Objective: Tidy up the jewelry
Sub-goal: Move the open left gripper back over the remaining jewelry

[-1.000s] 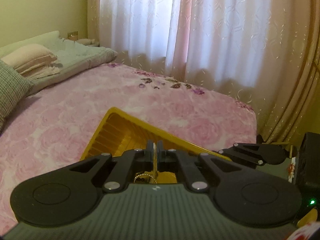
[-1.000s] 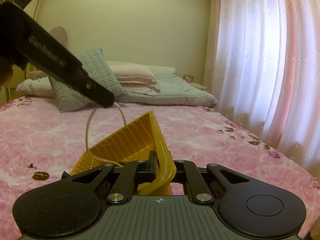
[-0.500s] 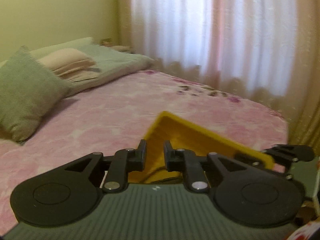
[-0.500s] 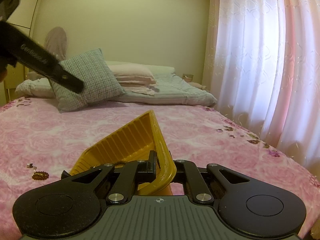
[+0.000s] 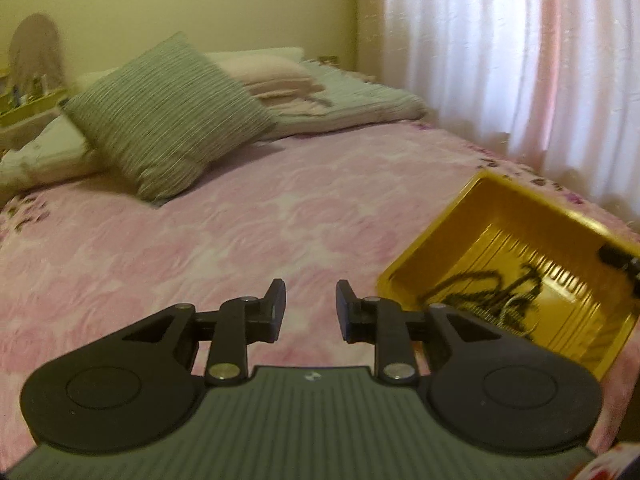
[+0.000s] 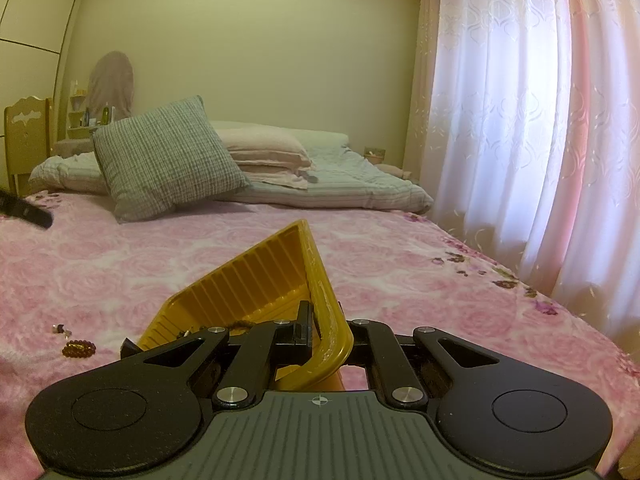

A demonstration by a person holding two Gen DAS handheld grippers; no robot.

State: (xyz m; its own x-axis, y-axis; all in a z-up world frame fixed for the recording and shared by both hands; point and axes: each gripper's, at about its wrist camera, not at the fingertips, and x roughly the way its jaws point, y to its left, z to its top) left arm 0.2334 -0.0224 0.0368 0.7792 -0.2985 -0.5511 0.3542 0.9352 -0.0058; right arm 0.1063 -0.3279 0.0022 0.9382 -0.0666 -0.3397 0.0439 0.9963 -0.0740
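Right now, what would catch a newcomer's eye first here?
The yellow tray, tilted on the pink bedspread with the right tongs shut on its rim. A chain necklace lies inside. The left tongs, opening and empty, hover beside it.

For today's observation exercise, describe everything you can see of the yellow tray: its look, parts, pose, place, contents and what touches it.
The yellow tray is a shallow rectangular dish of glossy, plastic-looking material, with a ribbed floor, ribbed walls and a rolled rim. It sits on the pink floral bedspread, tipped up rather than flat. The right gripper is shut on its near rim, one finger inside and one outside. A dark tangled chain necklace lies loosely on the floor inside. The left gripper, its jaws opening with nothing between them, is beside the tray and clear of it.
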